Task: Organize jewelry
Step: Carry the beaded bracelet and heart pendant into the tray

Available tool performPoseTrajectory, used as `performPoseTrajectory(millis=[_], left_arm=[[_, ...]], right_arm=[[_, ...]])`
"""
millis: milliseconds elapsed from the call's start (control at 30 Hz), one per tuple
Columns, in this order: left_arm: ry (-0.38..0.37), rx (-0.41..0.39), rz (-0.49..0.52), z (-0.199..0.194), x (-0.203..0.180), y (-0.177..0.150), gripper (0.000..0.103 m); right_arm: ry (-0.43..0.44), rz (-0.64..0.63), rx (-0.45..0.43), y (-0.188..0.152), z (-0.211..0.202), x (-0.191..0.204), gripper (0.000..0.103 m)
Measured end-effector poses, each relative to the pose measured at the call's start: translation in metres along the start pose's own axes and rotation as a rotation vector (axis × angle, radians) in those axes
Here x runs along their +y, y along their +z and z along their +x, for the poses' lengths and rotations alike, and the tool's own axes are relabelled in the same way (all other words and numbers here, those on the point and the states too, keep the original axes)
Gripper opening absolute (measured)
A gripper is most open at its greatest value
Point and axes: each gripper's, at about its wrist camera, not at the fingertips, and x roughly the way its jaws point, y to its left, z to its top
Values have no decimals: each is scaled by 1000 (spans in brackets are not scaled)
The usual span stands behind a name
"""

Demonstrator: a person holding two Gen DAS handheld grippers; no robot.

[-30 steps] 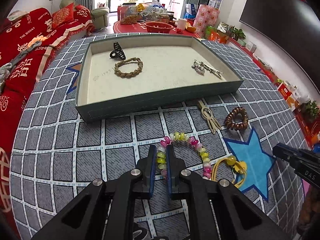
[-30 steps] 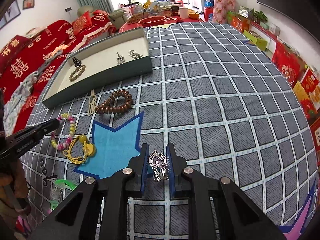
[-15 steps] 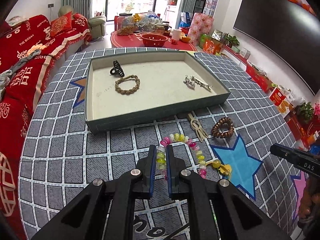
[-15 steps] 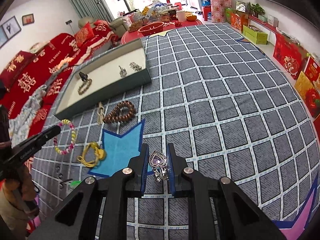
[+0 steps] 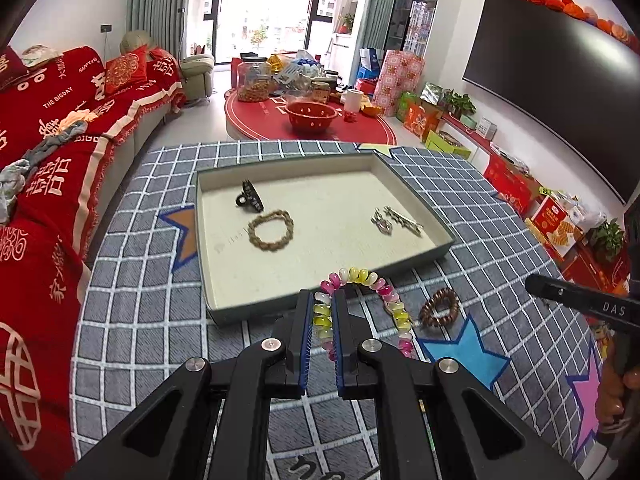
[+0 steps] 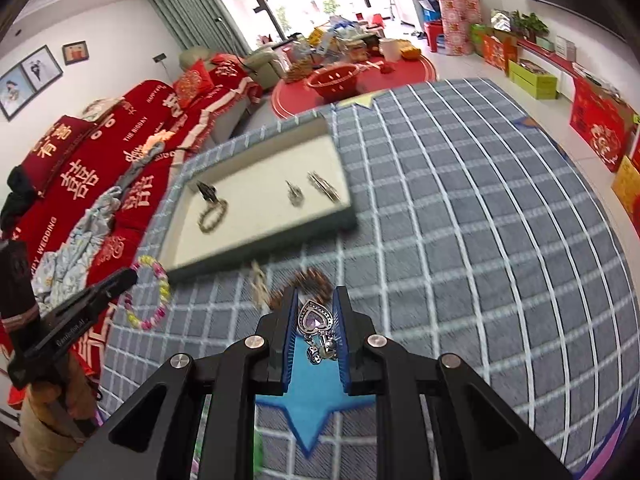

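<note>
A pastel bead bracelet (image 5: 362, 304) is hanging pinched between the left fingers (image 5: 305, 320), looping out beyond them. A heart-shaped purple-stone pendant (image 6: 316, 326) is sitting upright between the right fingers (image 6: 289, 320).

I'm in a home living room: red wedding-print sofa (image 5: 60, 128), big wall TV (image 5: 560, 92), balcony window (image 5: 272, 12), framed photos (image 6: 30, 78) on the wall.

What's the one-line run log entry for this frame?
left gripper: shut on bead bracelet | right gripper: shut on heart pendant | tray: ahead | brown bracelet: on cloth
</note>
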Motion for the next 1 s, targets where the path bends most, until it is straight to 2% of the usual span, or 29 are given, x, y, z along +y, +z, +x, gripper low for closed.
performPoseTrajectory(millis=[267,467,733,1000], left_arm=[[24,-17,-14,14,19,31,23],[40,-17,-20,33,31,51,23],[56,-3,-36,68,41,71,23],[94,49,-22,108,43,72,22]], right_arm=[[65,-12,12,54,30,33,19],[93,2,44,82,65,43,19],[101,27,88,104,111,46,19],[88,19,131,114,159,56,19]])
